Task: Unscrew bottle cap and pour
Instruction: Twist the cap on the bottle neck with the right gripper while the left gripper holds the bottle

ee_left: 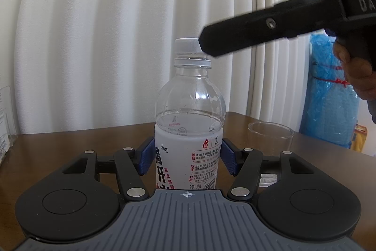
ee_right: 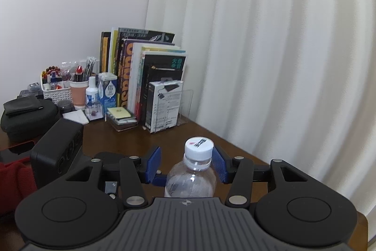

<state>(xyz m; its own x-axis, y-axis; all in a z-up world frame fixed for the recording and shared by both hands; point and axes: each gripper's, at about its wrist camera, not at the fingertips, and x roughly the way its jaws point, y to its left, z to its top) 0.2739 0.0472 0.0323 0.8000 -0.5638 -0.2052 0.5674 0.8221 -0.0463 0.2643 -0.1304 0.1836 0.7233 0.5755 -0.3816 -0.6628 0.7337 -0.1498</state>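
Wooden table [ee_left: 70,145] carries the upright bottle [ee_left: 188,133], clamped at its label by the left gripper [ee_left: 186,157]. Right gripper [ee_right: 186,162] straddles the white cap [ee_right: 199,147], its 2 jaws apart, 1 pad touching. Unscrewing is underway; next, squeeze and twist.

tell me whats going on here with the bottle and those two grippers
A person is working on a water bottle standing on a brown table. The left hand-held gripper is clamped on the bottle's labelled body and holds it upright. The right hand-held gripper is at the white cap, with its jaws on either side; one pad is at the cap's edge and the other stands clear, so it has no grip. The cap is on the neck. An empty clear glass waits beside the bottle.
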